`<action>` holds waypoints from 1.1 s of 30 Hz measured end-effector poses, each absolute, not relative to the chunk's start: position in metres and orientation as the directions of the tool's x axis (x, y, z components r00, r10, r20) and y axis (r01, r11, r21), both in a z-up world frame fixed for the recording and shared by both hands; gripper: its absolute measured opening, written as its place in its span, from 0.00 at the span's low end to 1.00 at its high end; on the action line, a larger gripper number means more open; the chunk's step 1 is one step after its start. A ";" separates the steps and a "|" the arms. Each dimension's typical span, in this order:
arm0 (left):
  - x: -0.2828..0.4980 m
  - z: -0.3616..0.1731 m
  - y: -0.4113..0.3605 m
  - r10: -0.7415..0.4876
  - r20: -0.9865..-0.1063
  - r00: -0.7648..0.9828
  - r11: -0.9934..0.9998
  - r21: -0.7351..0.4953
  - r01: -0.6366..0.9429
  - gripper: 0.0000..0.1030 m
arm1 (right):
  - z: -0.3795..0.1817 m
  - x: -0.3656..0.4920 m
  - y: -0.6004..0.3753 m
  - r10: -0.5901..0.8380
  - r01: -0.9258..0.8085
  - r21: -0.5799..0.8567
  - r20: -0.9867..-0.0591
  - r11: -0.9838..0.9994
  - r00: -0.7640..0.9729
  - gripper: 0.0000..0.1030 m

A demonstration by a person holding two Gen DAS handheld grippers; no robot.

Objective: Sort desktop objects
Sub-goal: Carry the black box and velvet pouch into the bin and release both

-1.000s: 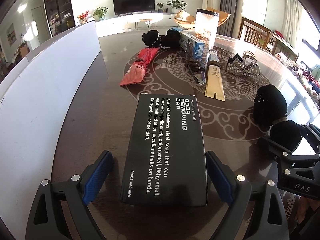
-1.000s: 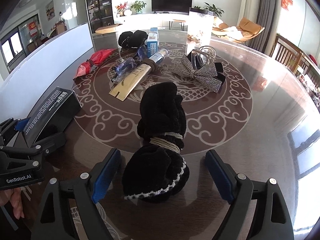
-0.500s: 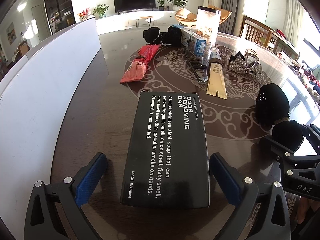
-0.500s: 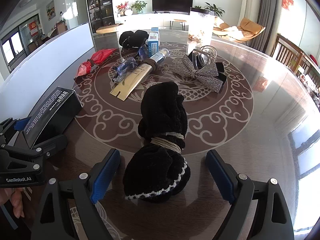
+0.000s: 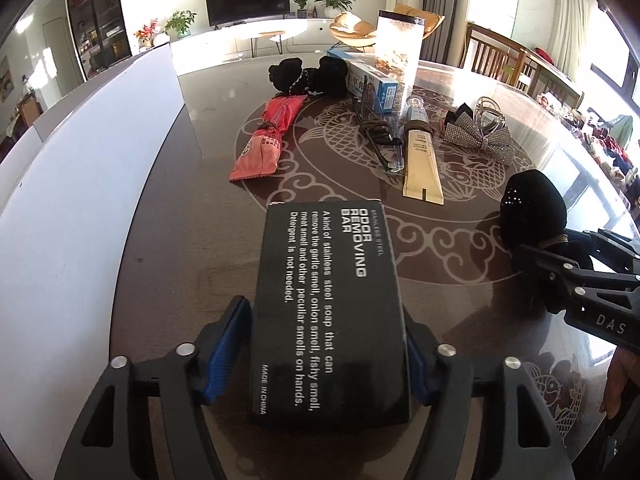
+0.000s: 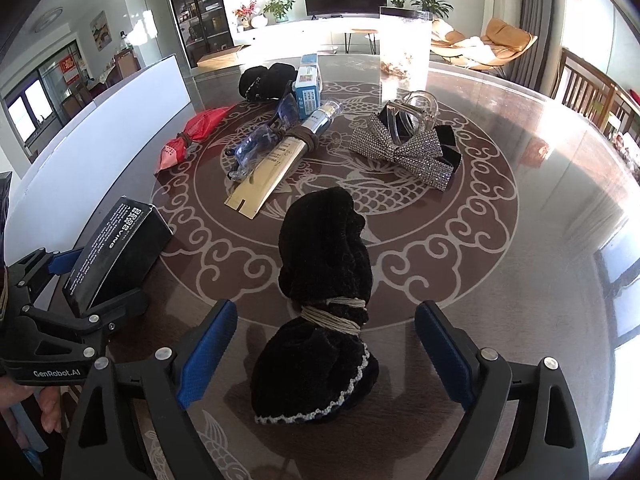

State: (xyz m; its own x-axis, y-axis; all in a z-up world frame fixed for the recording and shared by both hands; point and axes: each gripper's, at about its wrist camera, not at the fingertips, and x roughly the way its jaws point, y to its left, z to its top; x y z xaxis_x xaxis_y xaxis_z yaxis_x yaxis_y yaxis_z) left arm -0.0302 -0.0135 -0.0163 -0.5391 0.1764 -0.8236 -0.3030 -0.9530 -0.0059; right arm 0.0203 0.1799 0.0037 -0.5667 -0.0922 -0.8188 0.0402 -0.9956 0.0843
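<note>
A black box (image 5: pixel 328 304) printed "ODOR REMOVING BAR" lies flat on the dark patterned table (image 5: pixel 168 240). My left gripper (image 5: pixel 326 320) straddles its near half. The jaws are closing and both blue pads (image 5: pixel 226 344) touch the box's long sides. In the right wrist view a black velvet fabric bundle (image 6: pixel 324 264), tied with pale cord, lies between the fingers of my right gripper (image 6: pixel 326 312). Those jaws are closing too, with a gap on each side of the bundle. The box (image 6: pixel 116 248) shows at the left there, and the bundle (image 5: pixel 532 208) at the right of the left wrist view.
Farther back lie a red snack packet (image 5: pixel 266 140), glasses (image 5: pixel 380 136), a cream tube (image 5: pixel 420 160), a blue carton (image 5: pixel 368 84), a rhinestone bow (image 6: pixel 404 152), another black bundle (image 5: pixel 308 76) and a clear container (image 6: pixel 404 48). A white panel (image 5: pixel 80 160) borders the left.
The left jaws widened, then came in until the pads met the black box. The right jaws narrowed slightly around the black bundle. Neither hand has shifted noticeably.
</note>
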 end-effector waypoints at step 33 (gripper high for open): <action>-0.025 0.049 -0.320 -0.014 -0.839 -0.543 -0.952 -0.154 0.263 0.57 | 0.127 -0.026 -0.178 -0.547 0.698 0.099 -0.702 -0.709 -0.456 0.32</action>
State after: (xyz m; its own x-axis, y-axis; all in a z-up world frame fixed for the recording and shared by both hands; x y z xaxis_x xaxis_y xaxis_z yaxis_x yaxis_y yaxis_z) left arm -0.0254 -0.3204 0.0488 -0.5432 -0.0137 -0.8395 0.2626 -0.9525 -0.1543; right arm -0.0261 -0.1780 0.1267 -0.4557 -0.5469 -0.7023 0.6982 -0.7090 0.0990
